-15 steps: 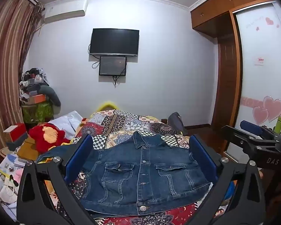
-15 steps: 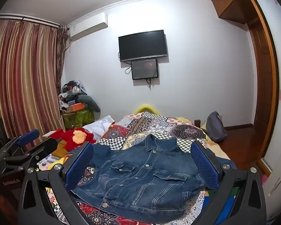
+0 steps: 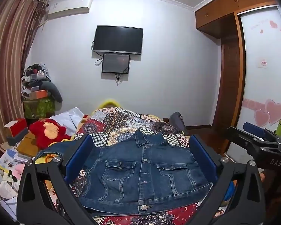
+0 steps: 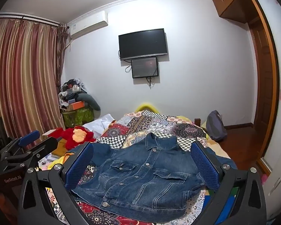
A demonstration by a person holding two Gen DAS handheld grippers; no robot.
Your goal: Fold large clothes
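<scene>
A denim jacket lay buttoned and flat at lower centre on a patchwork bedspread; left gripper and right gripper gaped wide, holding nothing.

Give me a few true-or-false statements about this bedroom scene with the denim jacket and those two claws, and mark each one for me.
1. The denim jacket lies spread out, front side up, on the patterned bedspread. True.
2. The left claw is clamped on the jacket's collar. False: its jaws stand wide open and hold nothing.
3. The right claw is open as well. True.
4. The television on the wall is showing a bright programme. False: its screen is dark.
5. A red plush toy lies to the left of the jacket. True.
6. The jacket is already folded in half. False: it is still laid out flat, with both chest pockets showing.
</scene>
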